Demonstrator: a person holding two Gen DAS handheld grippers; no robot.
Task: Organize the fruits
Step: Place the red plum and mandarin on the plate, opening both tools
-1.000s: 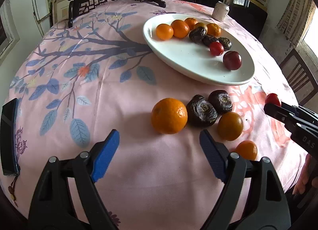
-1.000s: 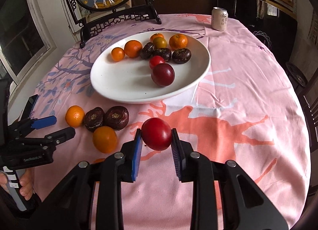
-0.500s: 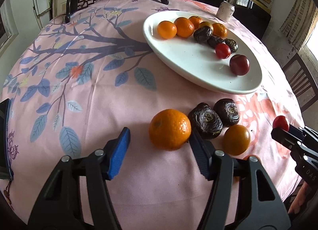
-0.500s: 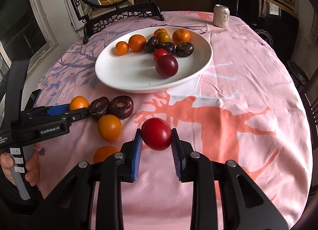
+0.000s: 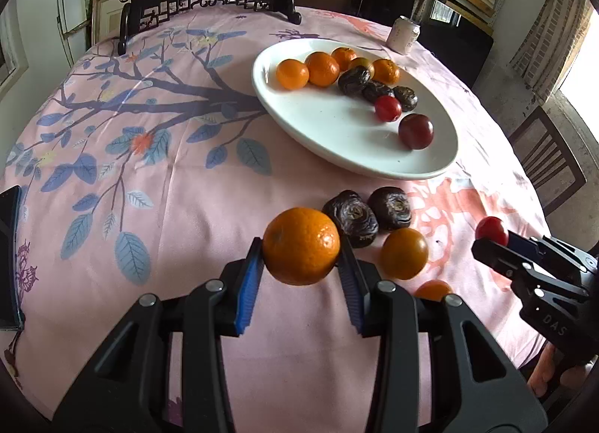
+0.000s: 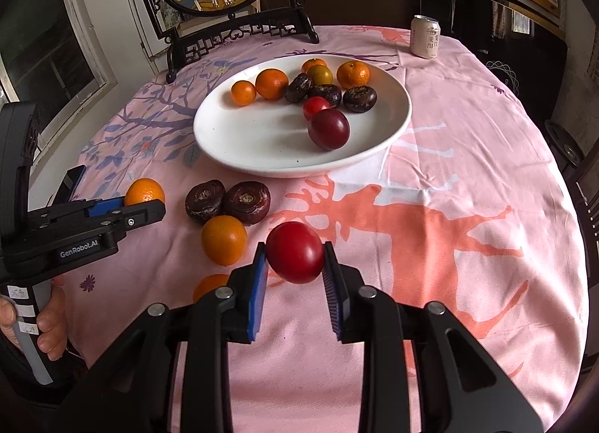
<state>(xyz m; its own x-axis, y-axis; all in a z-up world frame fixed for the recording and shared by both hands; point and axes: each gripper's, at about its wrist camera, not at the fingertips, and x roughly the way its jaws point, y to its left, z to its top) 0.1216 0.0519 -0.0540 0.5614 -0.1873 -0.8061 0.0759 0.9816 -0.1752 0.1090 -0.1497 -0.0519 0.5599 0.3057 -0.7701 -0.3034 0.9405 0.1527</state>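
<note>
My left gripper (image 5: pixel 301 268) is shut on an orange mandarin (image 5: pixel 301 246) and holds it just above the pink tablecloth. My right gripper (image 6: pixel 295 264) is shut on a red tomato (image 6: pixel 295 251), also lifted; the tomato also shows in the left wrist view (image 5: pixel 491 229). A white oval plate (image 6: pixel 239 145) holds several mandarins, dark water chestnuts, a small red tomato (image 6: pixel 315 106) and a dark red plum (image 6: pixel 329 129). On the cloth lie two dark chestnuts (image 6: pixel 228 203) and two mandarins (image 6: pixel 224 239).
A drink can (image 6: pixel 424 37) stands at the table's far side. A framed deer picture on a dark carved stand (image 6: pixel 239 30) is behind the plate. A dark phone (image 5: pixel 9 257) lies at the left table edge. Chairs stand to the right.
My left gripper moved forward around the mandarin, closed on it and lifted it. My right gripper kept the tomato and shifted slightly.
</note>
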